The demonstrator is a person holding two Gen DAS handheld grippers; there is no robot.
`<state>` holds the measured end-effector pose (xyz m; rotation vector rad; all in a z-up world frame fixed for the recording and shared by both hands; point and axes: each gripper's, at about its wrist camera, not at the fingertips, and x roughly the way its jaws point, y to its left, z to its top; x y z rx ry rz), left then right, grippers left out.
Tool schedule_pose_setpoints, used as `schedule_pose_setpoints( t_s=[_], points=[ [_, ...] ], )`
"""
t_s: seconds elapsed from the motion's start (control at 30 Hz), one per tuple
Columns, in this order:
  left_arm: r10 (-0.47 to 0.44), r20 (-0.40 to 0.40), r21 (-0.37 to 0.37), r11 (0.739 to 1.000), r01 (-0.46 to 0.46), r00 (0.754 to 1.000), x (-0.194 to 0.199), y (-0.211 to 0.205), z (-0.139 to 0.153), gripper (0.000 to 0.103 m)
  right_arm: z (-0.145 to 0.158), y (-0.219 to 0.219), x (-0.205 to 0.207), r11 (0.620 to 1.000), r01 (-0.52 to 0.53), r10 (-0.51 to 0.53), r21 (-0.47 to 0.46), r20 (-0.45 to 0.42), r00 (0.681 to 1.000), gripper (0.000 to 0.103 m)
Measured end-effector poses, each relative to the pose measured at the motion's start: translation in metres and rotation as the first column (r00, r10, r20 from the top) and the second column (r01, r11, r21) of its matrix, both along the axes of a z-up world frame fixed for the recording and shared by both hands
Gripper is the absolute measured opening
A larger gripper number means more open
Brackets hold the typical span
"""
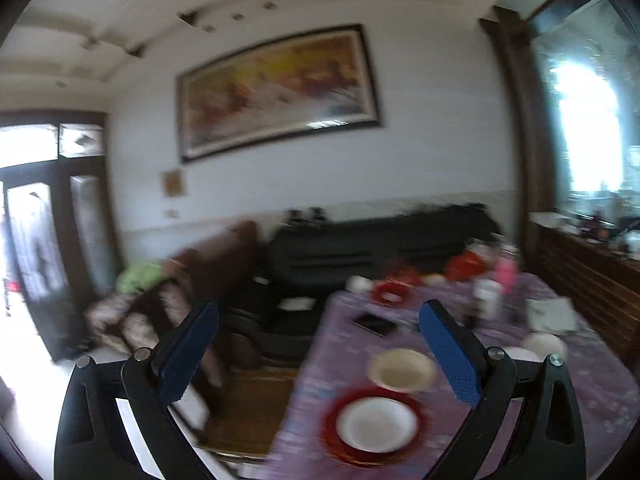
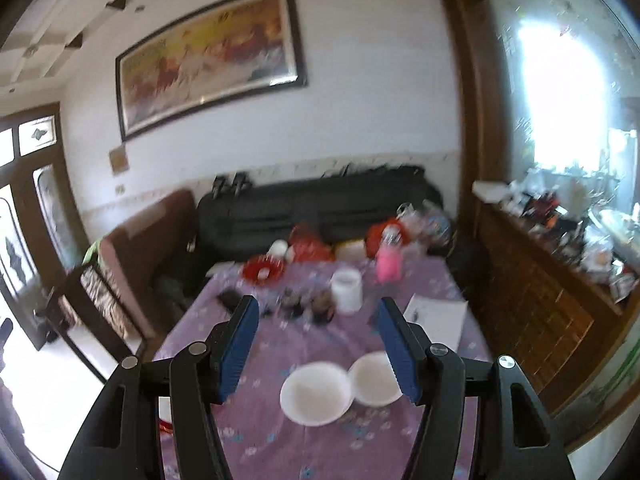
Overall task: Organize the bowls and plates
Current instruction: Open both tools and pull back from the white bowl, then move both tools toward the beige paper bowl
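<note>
I read both grippers, left (image 1: 320, 350) and right (image 2: 316, 344), held wide apart and empty above the table (image 2: 260, 440). A white bowl (image 1: 376, 424) sits in the red plate (image 1: 332, 420) near the table's left edge (blurred), a cream bowl (image 1: 402, 370) just beyond. Two white bowls (image 2: 316, 394) touch mid-table, cloth bare around them.

Place was a home living/dining room: framed painting (image 2: 208, 56) on the wall, black sofa (image 2: 316, 208), table (image 2: 280, 432) under a purple floral cloth, cluttered wooden sideboard (image 2: 552, 280), glazed door (image 1: 36, 264).
</note>
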<state>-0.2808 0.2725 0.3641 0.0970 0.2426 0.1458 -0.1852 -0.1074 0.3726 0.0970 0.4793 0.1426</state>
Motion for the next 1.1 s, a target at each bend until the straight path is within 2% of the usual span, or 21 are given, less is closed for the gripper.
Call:
schedule_pose_setpoints(
  t_s=[0.1,0.2,0.37,0.47,0.7,0.8,0.93,1.0,1.1],
  points=[
    [-0.117,-0.057,-0.084,0.990,0.112,0.991,0.026,-0.012,-0.028,0.101,-0.042,0.015,0.016,0.999,-0.042,0.041,-0.027,-0.059,0.997,0.066],
    [-0.184,-0.122,-0.138,0.976,0.167,0.975,0.058,-0.021,-0.051,0.101,-0.065,0.029,0.031,0.993,-0.084,0.076,-0.077,-0.101,0.992,0.066],
    [-0.169,-0.167,-0.144,0.979,0.146,0.971,0.095,-0.021,-0.078,0.101,-0.086,0.053,0.053,0.978,-0.148,0.134,-0.147,-0.103,0.986,0.066],
    [-0.135,-0.195,-0.161,0.981,0.104,0.971,0.110,-0.011,-0.091,0.101,-0.109,0.069,0.074,0.973,-0.184,0.167,-0.140,-0.127,0.978,0.066],
    [-0.084,-0.288,-0.189,0.981,0.030,0.954,0.149,0.015,-0.114,0.101,-0.155,0.107,0.131,0.961,-0.273,0.253,-0.041,-0.266,0.930,0.066],
    [-0.100,-0.353,-0.229,0.973,0.018,0.930,0.184,0.025,-0.125,0.101,-0.180,0.125,0.161,0.955,-0.290,0.292,0.055,-0.334,0.896,0.066],
    [-0.123,-0.441,-0.303,0.953,-0.018,0.889,0.247,0.035,-0.153,0.101,-0.223,0.150,0.205,0.938,-0.279,0.342,0.206,-0.417,0.842,0.066],
    [-0.118,-0.491,-0.339,0.939,-0.064,0.863,0.278,0.040,-0.175,0.101,-0.245,0.163,0.222,0.932,-0.263,0.352,0.251,-0.440,0.826,0.065],
    [-0.137,-0.526,-0.389,0.916,-0.095,0.840,0.307,0.046,-0.201,0.101,-0.271,0.180,0.240,0.931,-0.242,0.348,0.272,-0.469,0.812,0.065]
  ],
)
